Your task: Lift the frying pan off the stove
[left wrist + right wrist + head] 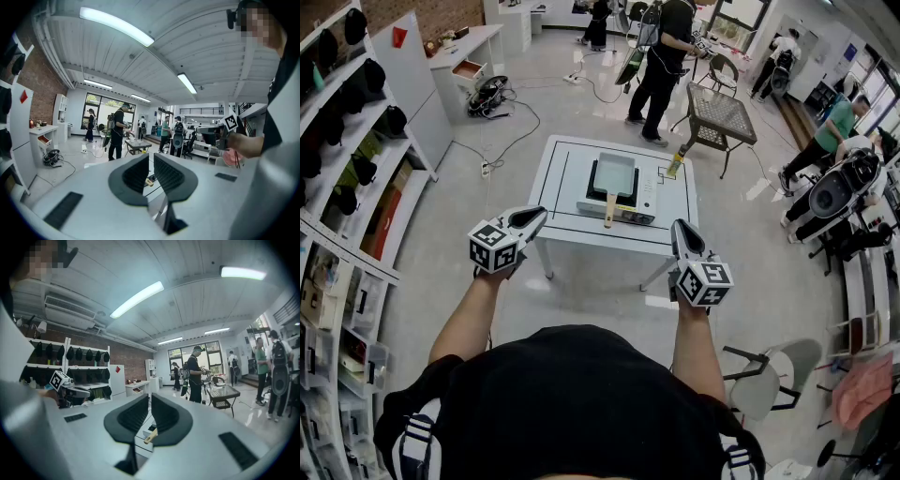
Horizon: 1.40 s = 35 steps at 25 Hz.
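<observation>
A rectangular green frying pan [614, 174] with a wooden handle [608, 212] sits on a portable stove [621, 201] on a white table [562, 178]. Its handle points toward me. My left gripper [538, 217] is shut and empty, held in the air short of the table's near left edge. My right gripper [679, 228] is also shut and empty, short of the near right edge. In the right gripper view the pan handle [150, 437] shows low between the jaws, still far off. In the left gripper view the gripper [151, 161] points at the table, and a bit of the handle [149, 181] shows.
A yellow bottle [675, 166] stands at the table's far right edge. Shelves with dark helmets [356, 169] line the left. A black mesh table [721, 114] and several people [666, 56] are beyond; chairs [839, 192] stand right. Cables [502, 141] lie on the floor.
</observation>
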### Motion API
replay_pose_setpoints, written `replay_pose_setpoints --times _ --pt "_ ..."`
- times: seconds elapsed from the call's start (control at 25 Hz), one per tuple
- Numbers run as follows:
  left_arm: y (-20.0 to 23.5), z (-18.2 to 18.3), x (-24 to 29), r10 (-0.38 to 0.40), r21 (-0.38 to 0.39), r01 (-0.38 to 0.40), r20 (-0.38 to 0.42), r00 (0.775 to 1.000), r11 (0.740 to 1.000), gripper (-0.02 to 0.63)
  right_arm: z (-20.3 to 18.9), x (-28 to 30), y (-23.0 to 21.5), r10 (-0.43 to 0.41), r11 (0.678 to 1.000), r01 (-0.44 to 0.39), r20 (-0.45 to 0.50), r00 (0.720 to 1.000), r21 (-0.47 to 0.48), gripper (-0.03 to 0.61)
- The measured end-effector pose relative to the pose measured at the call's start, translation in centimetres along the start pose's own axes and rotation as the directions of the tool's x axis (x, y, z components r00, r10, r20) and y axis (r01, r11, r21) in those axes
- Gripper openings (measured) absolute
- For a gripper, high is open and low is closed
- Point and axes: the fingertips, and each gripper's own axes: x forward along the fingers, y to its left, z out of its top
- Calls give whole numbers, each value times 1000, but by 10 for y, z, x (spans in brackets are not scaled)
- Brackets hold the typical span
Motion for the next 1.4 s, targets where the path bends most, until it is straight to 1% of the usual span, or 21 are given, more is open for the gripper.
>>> replay_pose_setpoints --times 0.24,0.52,0.68,0.84,1.08,1.4 --pt "3 4 -3 -28 17 28 -9 1000 999 38 -2 4 14 -5 1000 5 -5 1000 -6 21" --pt "17 3 -7 -44 17 44 -12 999 999 38 -5 12 30 -6 1000 6 -16 1000 -4 20" --pt "28 1 -11 -51 10 52 -12 999 999 38 -5 18 32 -31 999 31 -3 1000 29 20" --pt "40 -5 -14 -60 4 61 -20 998 998 38 -9 27 37 -57 997 58 -14 998 44 20" --pt "56 -3 -21 -70 -2 70 -6 998 998 37 -12 36 50 -82 996 84 -31 996 42 20" --pt "63 -5 -21 -92 -13 92 0 996 996 35 -18 36 55 -107 993 110 -52 993 47 18"
